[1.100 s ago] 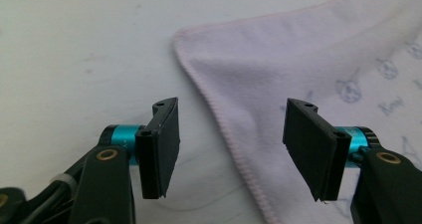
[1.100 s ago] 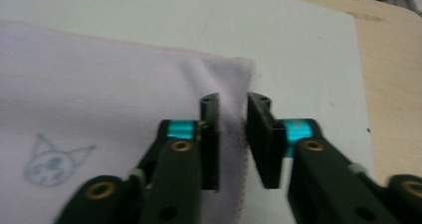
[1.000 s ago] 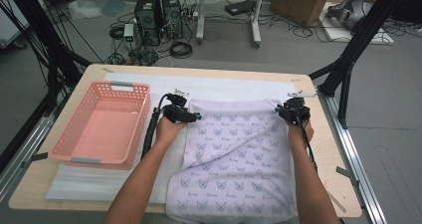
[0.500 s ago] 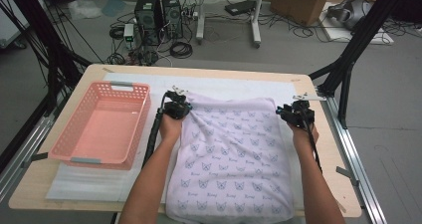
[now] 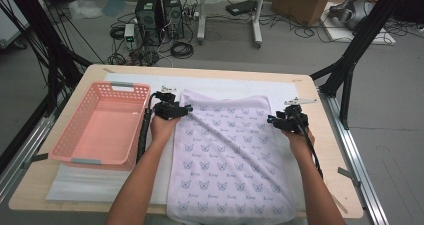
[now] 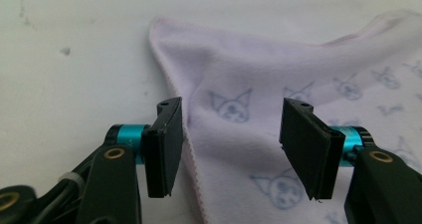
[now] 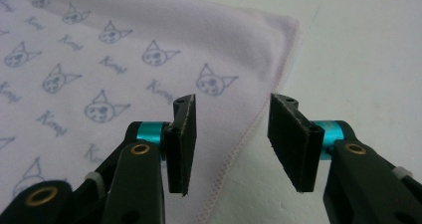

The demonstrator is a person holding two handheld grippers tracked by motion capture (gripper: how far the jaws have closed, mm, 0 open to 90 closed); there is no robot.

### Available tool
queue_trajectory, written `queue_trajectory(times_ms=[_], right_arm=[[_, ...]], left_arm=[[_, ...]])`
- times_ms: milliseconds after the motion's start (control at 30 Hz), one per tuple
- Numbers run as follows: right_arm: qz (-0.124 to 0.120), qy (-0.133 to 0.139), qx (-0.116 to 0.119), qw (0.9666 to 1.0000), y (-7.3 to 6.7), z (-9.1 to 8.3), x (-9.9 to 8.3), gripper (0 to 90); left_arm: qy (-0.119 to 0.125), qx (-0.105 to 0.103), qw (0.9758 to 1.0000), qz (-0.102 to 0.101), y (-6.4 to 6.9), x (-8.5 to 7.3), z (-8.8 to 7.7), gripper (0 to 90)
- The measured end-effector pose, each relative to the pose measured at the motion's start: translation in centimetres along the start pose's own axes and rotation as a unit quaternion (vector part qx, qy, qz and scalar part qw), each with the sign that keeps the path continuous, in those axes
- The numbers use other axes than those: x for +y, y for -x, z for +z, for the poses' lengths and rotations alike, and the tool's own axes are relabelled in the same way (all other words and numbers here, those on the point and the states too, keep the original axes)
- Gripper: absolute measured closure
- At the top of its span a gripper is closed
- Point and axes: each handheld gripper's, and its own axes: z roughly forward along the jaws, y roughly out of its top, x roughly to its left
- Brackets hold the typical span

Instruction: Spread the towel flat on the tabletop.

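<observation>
In the high view, a lilac towel (image 5: 230, 160) printed with small cat faces lies flat on the white mat (image 5: 100, 185) that covers the table (image 5: 330, 155), its long axis running from the far side toward the person. The left gripper (image 5: 186, 109) sits at the towel's far left corner and the right gripper (image 5: 272, 120) at its far right corner, so each hand is nearest its own corner. A pink basket (image 5: 102, 127) stands to the left, apart from the towel.

In the left gripper view, the left gripper (image 6: 231, 134) has just been opening; its jaws stand well apart with nothing pinched. The towel's hemmed left edge (image 6: 191, 154) runs down beside the left-hand jaw, and the corner (image 6: 157, 27) lies ahead of the tips, so the cloth sits between and beyond the jaws.

In the right gripper view, the right gripper (image 7: 231, 134) has likewise been opening, and its jaws stand moderately apart, free of the cloth. The towel's stitched right edge (image 7: 249, 134) passes diagonally through the gap, with the corner (image 7: 291, 25) ahead and the bare mat (image 7: 368, 69) to the right.
</observation>
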Motion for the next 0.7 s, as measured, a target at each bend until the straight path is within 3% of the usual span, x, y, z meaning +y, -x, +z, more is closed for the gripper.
queue_trajectory(times_ms=[100, 167, 200, 233, 267, 300, 333, 400, 467, 533, 600, 667, 700], right_arm=[[0.003, -0.027, 0.005, 0.9996, 0.1, 0.7, -0.3, 54.1], [0.011, -0.039, 0.027, 0.9988, -0.1, 1.4, -0.6, 58.2], [0.002, -0.047, 0.026, 0.9986, -0.4, 1.7, -0.6, 62.3], [-0.012, -0.046, 0.01, 0.9988, -0.7, 1.8, -0.5, 70.5], [-0.02, -0.045, 0.005, 0.9988, -0.7, 1.9, -0.4, 85.4], [-0.037, -0.046, -0.007, 0.9983, -0.7, 2.0, -0.3, 86.6], [-0.043, -0.047, -0.021, 0.9977, -0.6, 2.1, -0.1, 87.2], [-0.06, -0.049, -0.089, 0.993, -0.2, 2.3, 0.2, 87.7], [-0.042, -0.042, -0.136, 0.989, 1.0, 2.3, 0.0, 87.7], [0.006, -0.027, -0.127, 0.9915, 2.2, 2.2, -0.3, 87.5], [0.004, -0.02, -0.123, 0.9922, 2.1, 2.2, -0.4, 84.4], [0.002, -0.004, -0.119, 0.9928, 1.8, 2.0, -0.4, 69.2], [0.011, 0.003, -0.109, 0.994, 1.7, 1.6, -0.4, 68.0]], left_arm=[[-0.001, -0.009, 0.9999, 0.006, 0.4, -0.3, -0.4, 42.2], [0.002, -0.011, 0.9999, 0.008, 0.6, -0.4, -0.6, 41.5], [-0.003, -0.012, 0.9999, 0.009, 0.6, -0.4, -0.7, 41.4], [-0.007, -0.013, 0.9998, 0.01, 0.7, -0.5, -0.8, 40.7], [-0.011, -0.015, 0.9998, 0.009, 0.7, -0.5, -0.8, 39.9], [-0.014, -0.015, 0.9998, 0.009, 0.8, -0.5, -0.9, 39.6], [-0.016, -0.014, 0.9997, 0.013, 0.9, -0.5, -1.0, 39.4], [-0.011, -0.014, 0.9996, 0.02, 1.3, -0.6, -1.3, 39.4], [-0.013, -0.013, 0.9995, 0.025, 1.6, -1.0, -1.5, 40.2], [-0.021, -0.017, 0.9993, 0.025, 1.7, -1.6, -1.6, 40.2], [-0.031, -0.019, 0.999, 0.025, 1.8, -2.2, -1.7, 40.2], [-0.039, -0.027, 0.9987, 0.018, 1.9, -2.9, -1.9, 40.5], [-0.049, -0.032, 0.9981, 0.019, 1.9, -3.2, -2.0, 41.1]])
